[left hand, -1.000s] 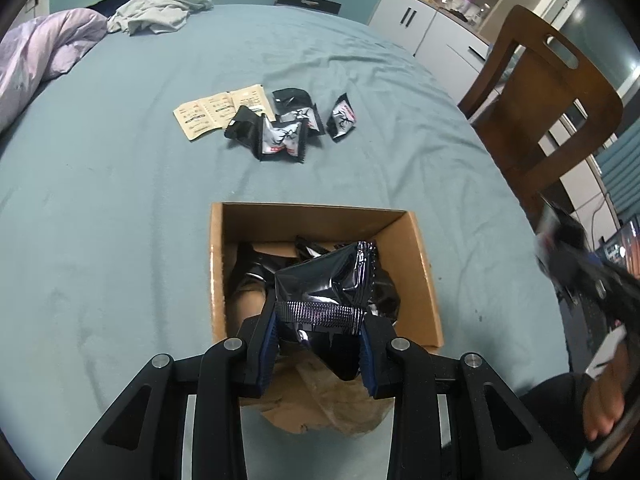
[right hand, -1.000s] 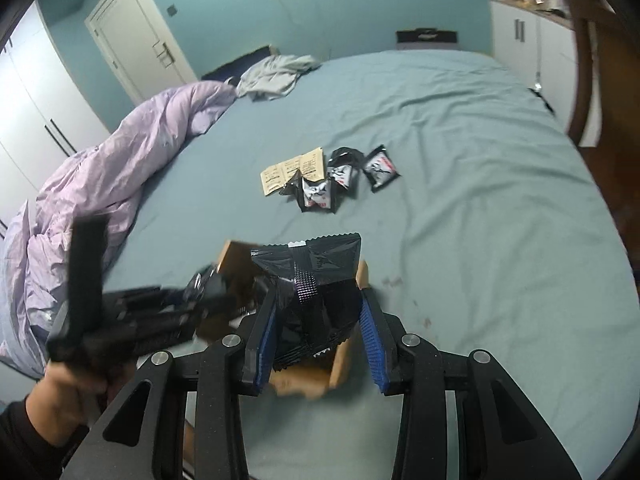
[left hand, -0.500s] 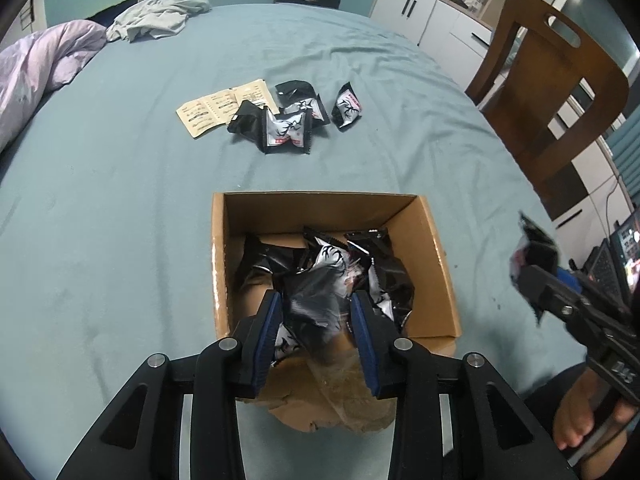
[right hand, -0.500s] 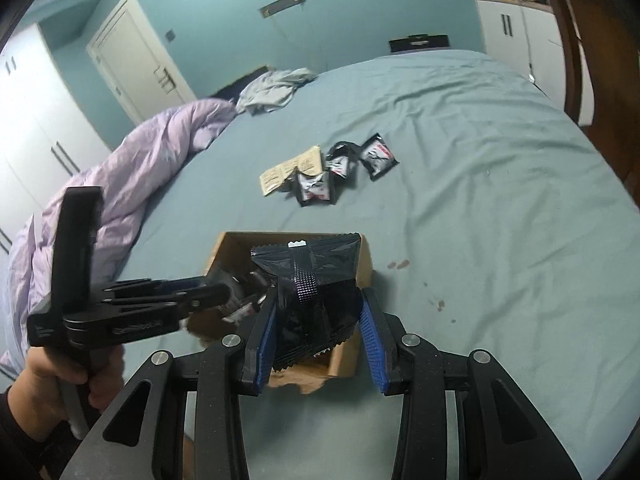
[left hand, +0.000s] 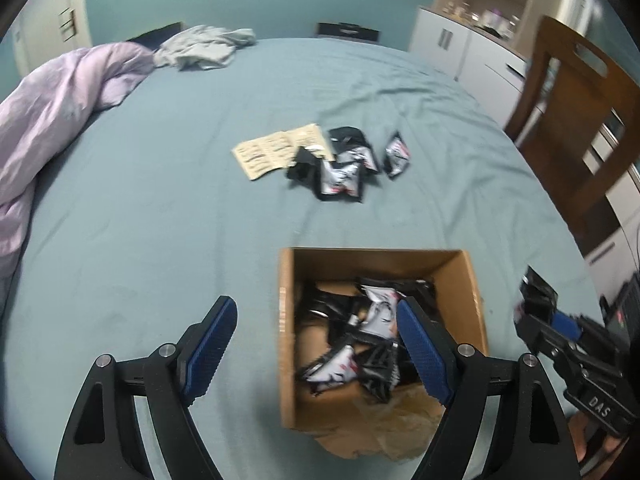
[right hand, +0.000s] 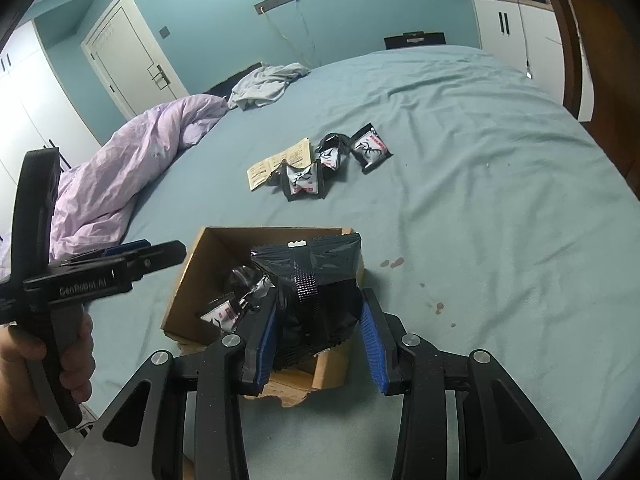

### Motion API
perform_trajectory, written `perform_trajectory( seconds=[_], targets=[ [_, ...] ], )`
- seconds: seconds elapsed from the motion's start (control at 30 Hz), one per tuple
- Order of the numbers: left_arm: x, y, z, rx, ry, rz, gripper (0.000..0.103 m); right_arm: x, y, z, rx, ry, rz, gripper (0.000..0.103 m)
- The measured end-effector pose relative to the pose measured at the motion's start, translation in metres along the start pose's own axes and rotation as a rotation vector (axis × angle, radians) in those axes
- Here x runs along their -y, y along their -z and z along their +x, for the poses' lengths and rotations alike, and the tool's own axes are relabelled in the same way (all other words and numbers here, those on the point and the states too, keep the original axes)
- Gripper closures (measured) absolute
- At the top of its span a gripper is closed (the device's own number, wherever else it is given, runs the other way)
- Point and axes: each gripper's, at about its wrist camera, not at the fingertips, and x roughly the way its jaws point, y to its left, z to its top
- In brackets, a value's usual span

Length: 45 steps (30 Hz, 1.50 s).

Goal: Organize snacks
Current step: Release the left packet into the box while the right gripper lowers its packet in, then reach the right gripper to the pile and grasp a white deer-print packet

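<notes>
Progress: partway; several black packets already in cardboard box (left hand: 464, 280) on the bed (left hand: 160, 240) | left claw (left hand: 316, 344) just spread, released, nothing between | right claw (right hand: 318, 336) clenched on black packet (right hand: 316, 280) above box | left on bed: about four packets (right hand: 332, 160), one tan sheet (right hand: 276, 164)

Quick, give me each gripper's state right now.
Left gripper: open, holding nothing; its jaws have just been opening.
Right gripper: shut on a black snack packet, over the cardboard box.
</notes>
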Motion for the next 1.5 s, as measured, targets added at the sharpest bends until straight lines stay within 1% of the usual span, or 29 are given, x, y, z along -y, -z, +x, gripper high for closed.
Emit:
perform_trajectory(
  seconds=[0.13,0.27,0.37,0.47,0.6,0.63,0.73,0.77,0.83,0.9,1.0,1.07,1.17,1.3,1.4,1.5],
  targets=[
    [-0.011,-0.002,0.001,-0.001,-0.006,-0.039,0.020,-0.003,-0.006,0.008,-0.023,-0.029,0.005,0.066],
    [-0.012,-0.002,0.001,0.005,-0.010,-0.053,0.020,-0.018,-0.005,0.030,-0.087,-0.023,-0.060,0.066],
    [-0.012,-0.001,0.004,-0.007,-0.011,-0.048,0.020,-0.024,-0.004,0.045,-0.129,-0.021,-0.079,0.066],
    [-0.011,0.001,0.006,-0.017,-0.013,-0.041,0.020,-0.031,-0.003,0.044,-0.133,-0.008,-0.116,0.066],
    [-0.009,0.001,0.008,-0.022,-0.015,-0.035,0.020,-0.039,0.001,0.045,-0.127,0.042,-0.171,0.065],
    [-0.008,0.001,0.009,-0.023,-0.017,-0.033,0.020,-0.040,0.002,0.046,-0.132,0.041,-0.175,0.065],
    [-0.008,0.001,0.008,-0.021,-0.021,-0.026,0.020,-0.042,0.004,0.045,-0.129,-0.003,-0.146,0.064],
    [-0.007,0.002,0.008,-0.020,-0.023,-0.024,0.020,-0.040,0.004,0.043,-0.113,-0.015,-0.128,0.063],
    [-0.007,0.002,0.008,-0.020,-0.029,-0.021,0.020,-0.036,0.002,0.035,-0.059,0.011,-0.103,0.058],
    [-0.006,0.002,0.008,-0.020,-0.032,-0.020,0.020,-0.028,-0.001,0.026,-0.004,0.010,-0.067,0.038],
    [-0.006,0.001,0.008,-0.019,-0.033,-0.019,0.020,-0.015,-0.003,0.013,0.057,0.012,0.006,0.028],
    [-0.005,0.001,0.007,-0.012,-0.039,-0.012,0.020,-0.005,-0.003,0.010,0.071,0.028,0.048,0.027],
    [-0.002,0.001,0.006,-0.003,-0.052,0.004,0.020,0.011,-0.004,0.012,0.050,0.059,0.109,0.027],
    [0.000,0.000,0.006,-0.006,-0.043,0.007,0.020,0.024,-0.009,0.016,0.031,0.093,0.169,0.027],
    [0.003,0.000,0.005,-0.002,-0.041,0.018,0.020,0.024,-0.016,0.019,0.022,0.131,0.175,0.027],
    [0.005,-0.001,0.003,0.003,-0.043,0.028,0.020,0.023,-0.025,0.027,-0.013,0.136,0.153,0.026]
  ],
)
